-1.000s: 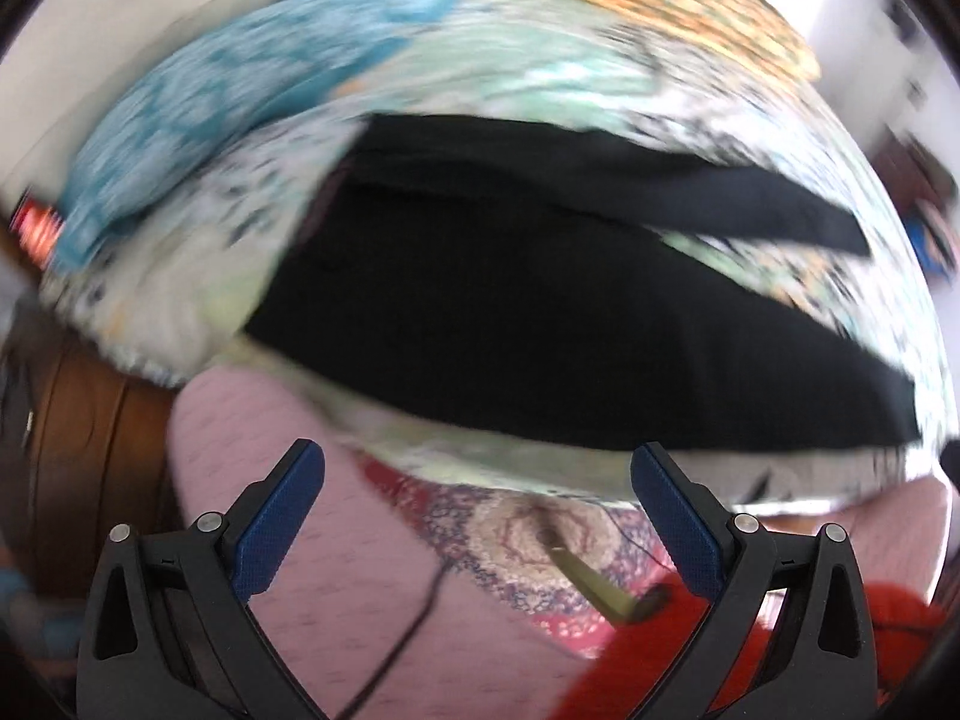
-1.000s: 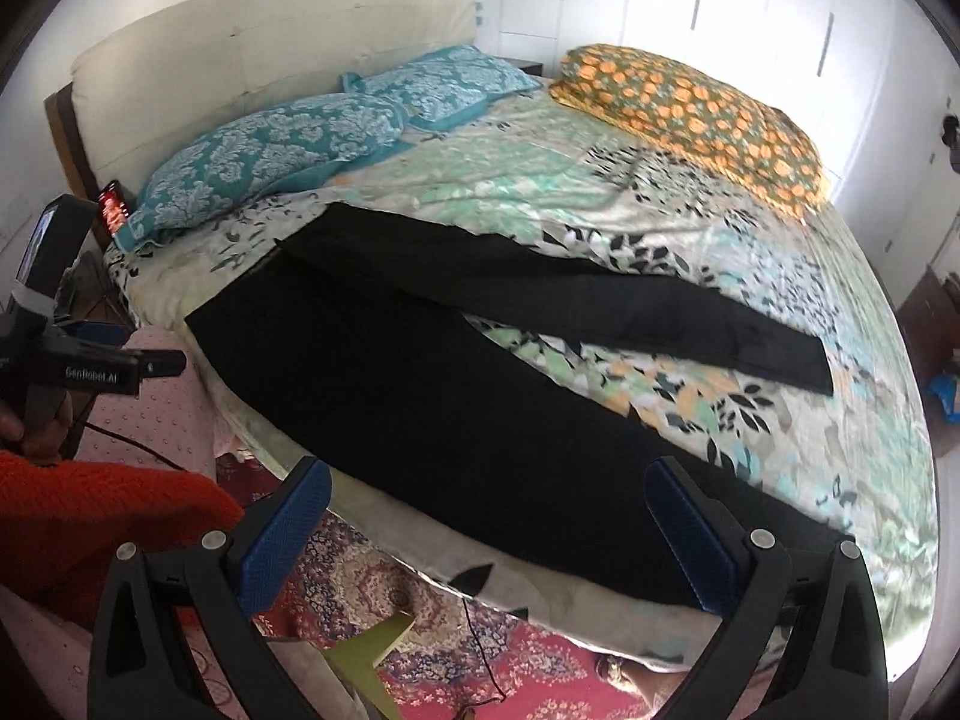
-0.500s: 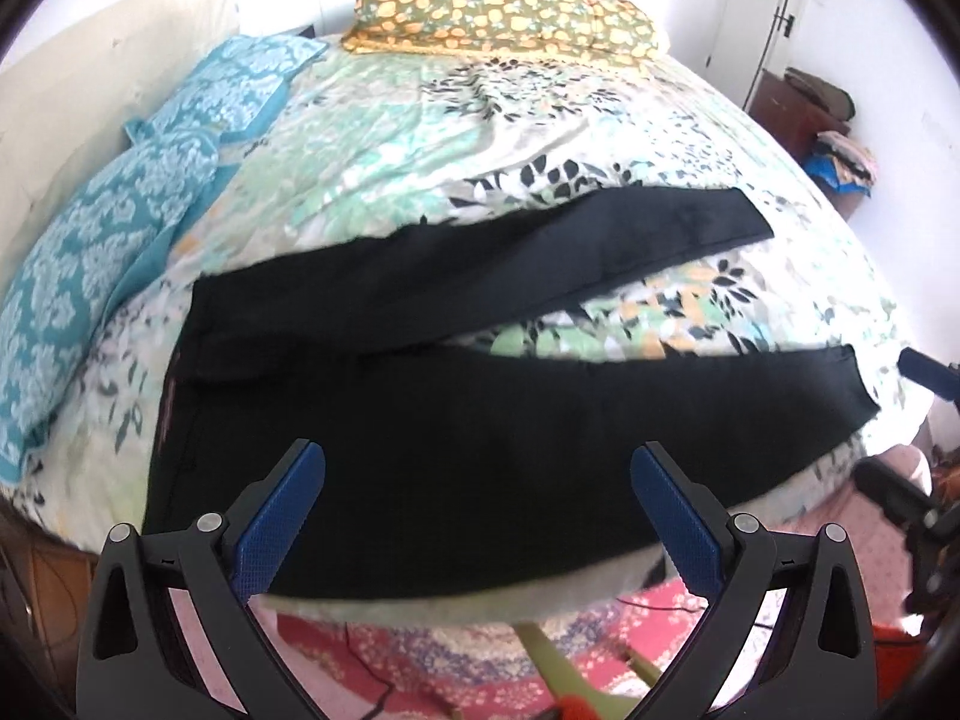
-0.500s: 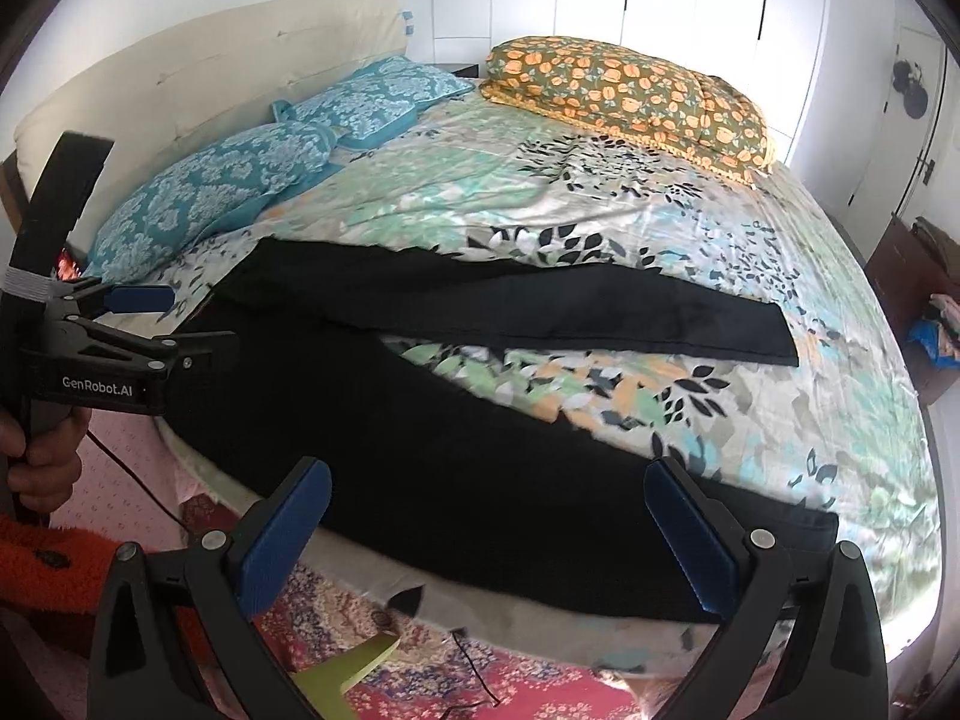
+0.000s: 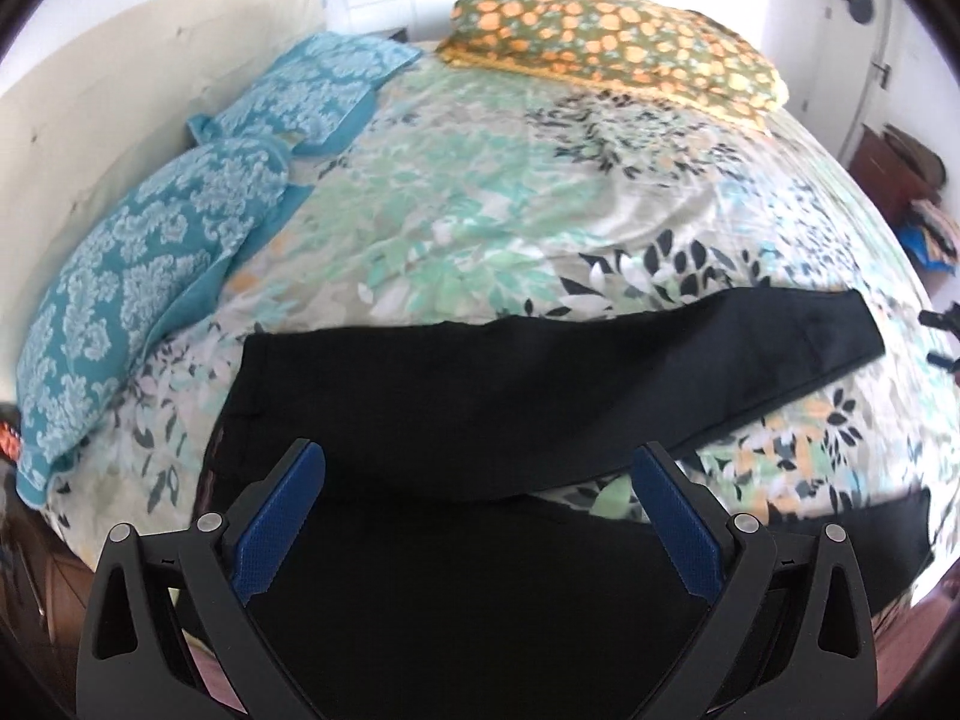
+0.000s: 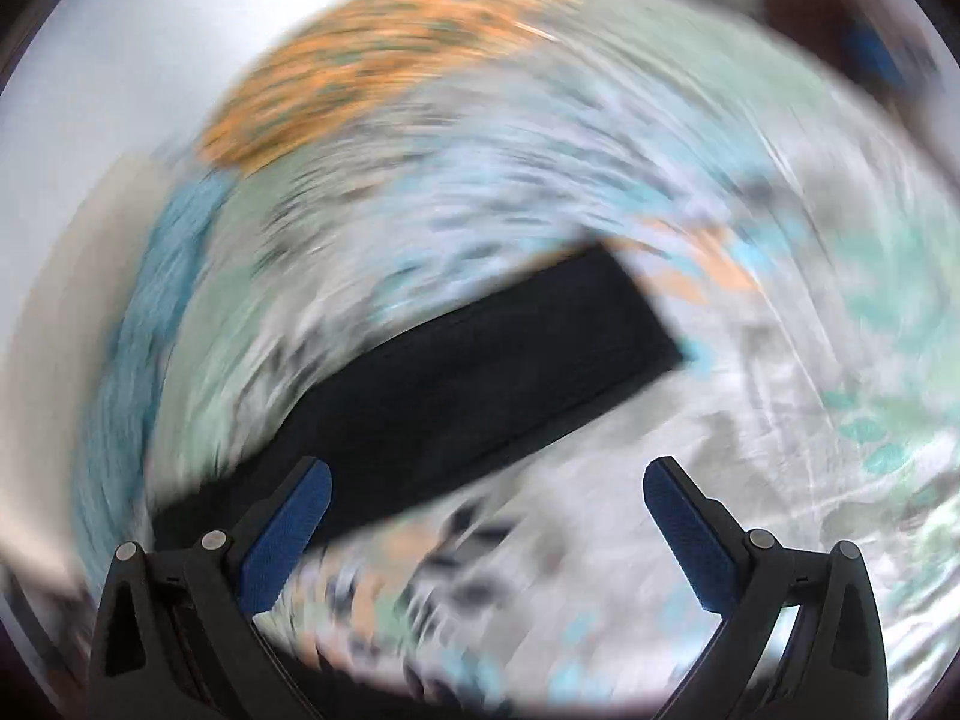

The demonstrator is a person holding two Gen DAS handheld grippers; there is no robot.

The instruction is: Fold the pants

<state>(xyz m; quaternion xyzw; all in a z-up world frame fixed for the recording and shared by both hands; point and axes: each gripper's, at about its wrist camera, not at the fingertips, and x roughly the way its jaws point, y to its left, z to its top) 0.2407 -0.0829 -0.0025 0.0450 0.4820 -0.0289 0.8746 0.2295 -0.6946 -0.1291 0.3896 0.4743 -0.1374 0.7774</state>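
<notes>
Black pants (image 5: 510,396) lie spread on a floral bed cover (image 5: 480,210), waist at the left, the two legs fanned apart to the right. My left gripper (image 5: 477,516) hangs open over the near leg, close to the crotch, holding nothing. The right wrist view is heavily motion-blurred. In it the far leg (image 6: 456,384) of the pants runs diagonally up to its hem. My right gripper (image 6: 486,531) is open above the bed cover (image 6: 750,420) just beside that leg, with nothing between its fingers.
Two teal patterned pillows (image 5: 156,288) lie at the left by a cream headboard (image 5: 102,96). An orange-dotted pillow (image 5: 612,48) sits at the far side of the bed. A dark wooden cabinet (image 5: 894,174) with clothes stands at the right wall.
Both grippers have moved forward over the bed. The left one now hovers above the pants near the crotch; the right one is swinging fast toward the far leg's hem.
</notes>
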